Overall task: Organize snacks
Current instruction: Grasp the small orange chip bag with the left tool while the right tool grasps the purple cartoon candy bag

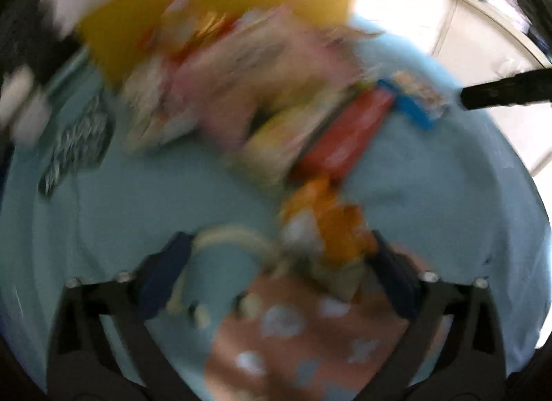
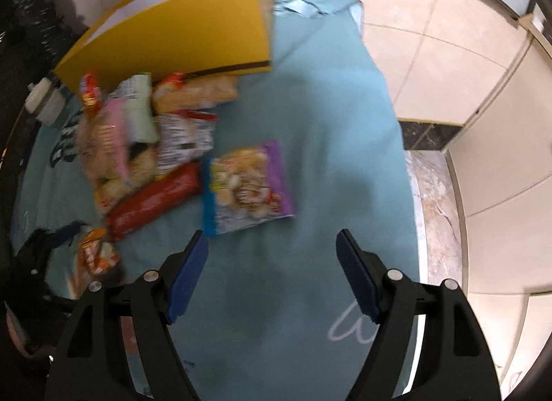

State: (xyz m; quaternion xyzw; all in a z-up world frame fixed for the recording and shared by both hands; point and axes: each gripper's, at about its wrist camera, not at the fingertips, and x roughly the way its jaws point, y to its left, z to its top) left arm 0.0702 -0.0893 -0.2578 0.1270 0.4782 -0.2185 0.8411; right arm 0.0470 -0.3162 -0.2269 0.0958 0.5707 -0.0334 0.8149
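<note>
Jaws of my right gripper [image 2: 272,275] spread, empty; the purple-and-blue crinkly snack packet [image 2: 248,187] beside the tall yellow cardboard box [image 2: 193,39] looks light, slippery — I'd pinch its edge. Left gripper [image 1: 279,277]: spread around an orange packet [image 1: 331,225], contact unclear.

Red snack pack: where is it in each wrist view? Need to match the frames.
Left wrist: red snack pack right of centre, lying diagonally, blurred.
Right wrist: red snack pack left of centre, beside the purple-edged packet.
Shared landmark: yellow box at the far end of the blue cloth.

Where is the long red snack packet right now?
In the right wrist view the red packet lies on the blue cloth, left of centre, just left of the purple-edged snack bag.
</note>
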